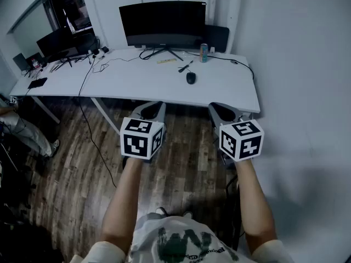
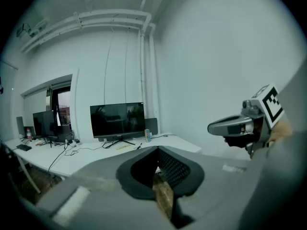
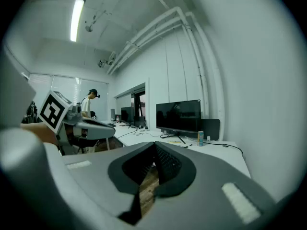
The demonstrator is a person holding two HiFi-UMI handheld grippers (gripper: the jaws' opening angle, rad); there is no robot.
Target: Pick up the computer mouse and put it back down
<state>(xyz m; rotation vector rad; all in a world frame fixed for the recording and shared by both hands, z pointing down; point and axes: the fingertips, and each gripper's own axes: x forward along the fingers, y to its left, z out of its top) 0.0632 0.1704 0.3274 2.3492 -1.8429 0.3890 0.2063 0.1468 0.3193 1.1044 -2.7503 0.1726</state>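
The black computer mouse (image 1: 191,78) lies on the white desk (image 1: 137,81), right of centre and in front of the big monitor (image 1: 163,23). Both grippers hang side by side short of the desk's near edge, over the wooden floor and well apart from the mouse. My left gripper (image 1: 153,106) has its jaws together with nothing held. My right gripper (image 1: 222,107) is shut and empty too. In the left gripper view the jaw tips (image 2: 157,151) meet, and the right gripper (image 2: 235,127) shows at the right. In the right gripper view the tips (image 3: 154,146) also meet.
On the desk stand a drink can (image 1: 203,52), a pen (image 1: 185,67), a yellow ruler (image 1: 166,61) and trailing cables (image 1: 98,64). A second monitor (image 1: 57,43) sits at the far left. The white wall (image 1: 296,64) runs along the right. A person (image 3: 91,102) stands far off.
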